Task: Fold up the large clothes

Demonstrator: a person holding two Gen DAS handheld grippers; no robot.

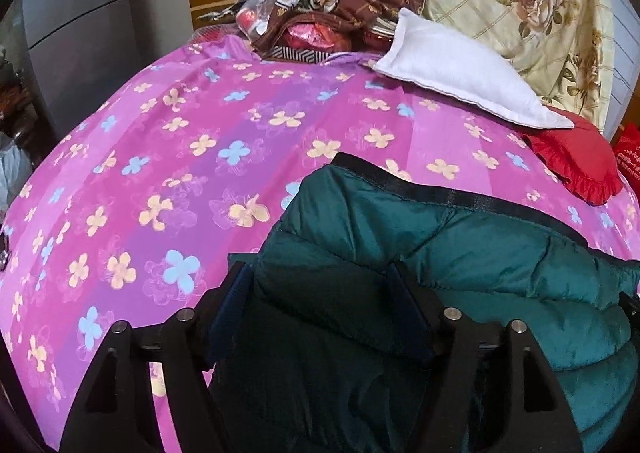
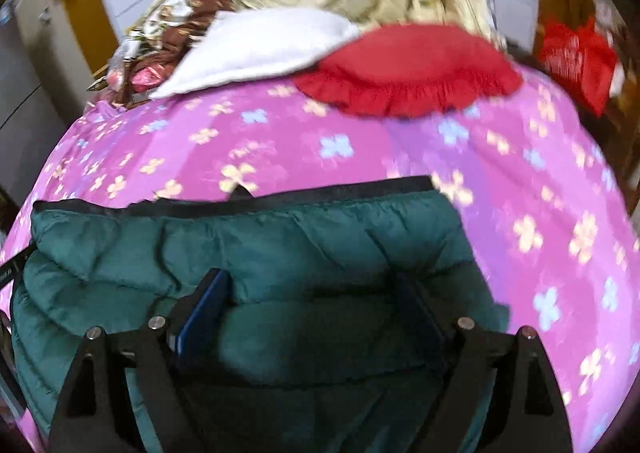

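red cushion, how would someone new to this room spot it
Start at the pink flowered bedsheet covering the bed. At its far end, beside the white pillow, lies the red cushion. It alone is plain red with a ruffled edge, apart from the green puffer jacket.
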